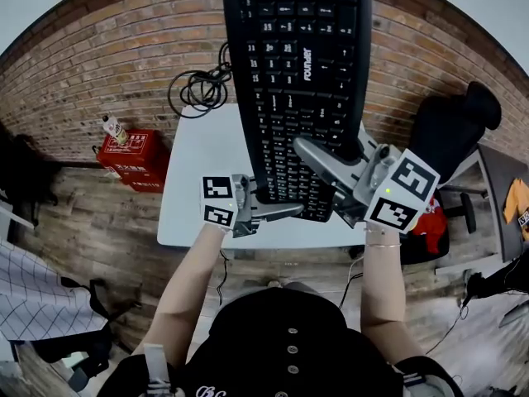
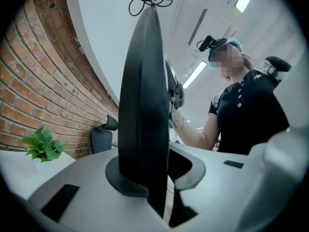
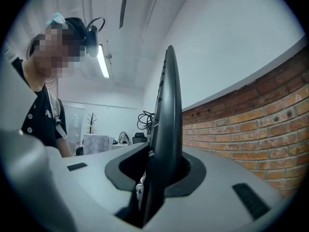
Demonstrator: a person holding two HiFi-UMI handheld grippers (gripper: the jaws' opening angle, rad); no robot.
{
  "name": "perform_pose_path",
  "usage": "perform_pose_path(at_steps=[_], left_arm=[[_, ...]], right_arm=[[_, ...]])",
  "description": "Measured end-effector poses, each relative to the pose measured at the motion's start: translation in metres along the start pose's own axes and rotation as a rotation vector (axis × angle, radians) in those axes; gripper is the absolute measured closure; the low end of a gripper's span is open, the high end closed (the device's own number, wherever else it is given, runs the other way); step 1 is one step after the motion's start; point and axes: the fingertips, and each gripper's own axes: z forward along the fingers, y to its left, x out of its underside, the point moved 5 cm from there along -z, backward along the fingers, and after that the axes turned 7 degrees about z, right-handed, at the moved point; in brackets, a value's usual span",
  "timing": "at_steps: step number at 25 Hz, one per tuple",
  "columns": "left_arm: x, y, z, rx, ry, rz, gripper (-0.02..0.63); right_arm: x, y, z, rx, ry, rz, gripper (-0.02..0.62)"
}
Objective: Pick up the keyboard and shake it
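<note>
The black keyboard (image 1: 297, 73) is lifted off the table and rises toward the head camera, keys facing me. My left gripper (image 1: 289, 211) is shut on its near end from the left. My right gripper (image 1: 318, 168) is shut on the same end from the right. In the left gripper view the keyboard (image 2: 142, 105) stands edge-on, clamped between the jaws of the left gripper (image 2: 154, 178). The right gripper view shows the same edge-on keyboard (image 3: 169, 129), pinched in the right gripper (image 3: 154, 173). Its coiled cable (image 1: 202, 89) lies at the table's far edge.
Below the keyboard is a white table (image 1: 198, 164), with a brick wall behind it. A red box (image 1: 132, 160) with a bottle on top stands on the floor to the left. A black office chair (image 1: 450, 126) stands to the right. A green plant (image 2: 43, 144) shows by the wall.
</note>
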Motion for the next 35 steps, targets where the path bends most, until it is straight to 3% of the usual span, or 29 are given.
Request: perform_pose_path(at_steps=[9, 20, 26, 35], left_arm=[[0.004, -0.002, 0.01, 0.101, -0.051, -0.056, 0.509], [0.008, -0.003, 0.018, 0.177, -0.073, -0.081, 0.509], [0.006, -0.007, 0.018, 0.166, -0.068, -0.086, 0.509], [0.021, -0.024, 0.009, 0.055, -0.038, -0.104, 0.495]], right_arm=[[0.0, 0.005, -0.002, 0.129, 0.052, -0.005, 0.491], [0.001, 0.006, -0.003, 0.18, 0.095, -0.001, 0.492], [0.001, 0.007, -0.004, 0.18, 0.091, 0.006, 0.491], [0.022, 0.002, -0.006, 0.15, 0.083, 0.09, 0.483]])
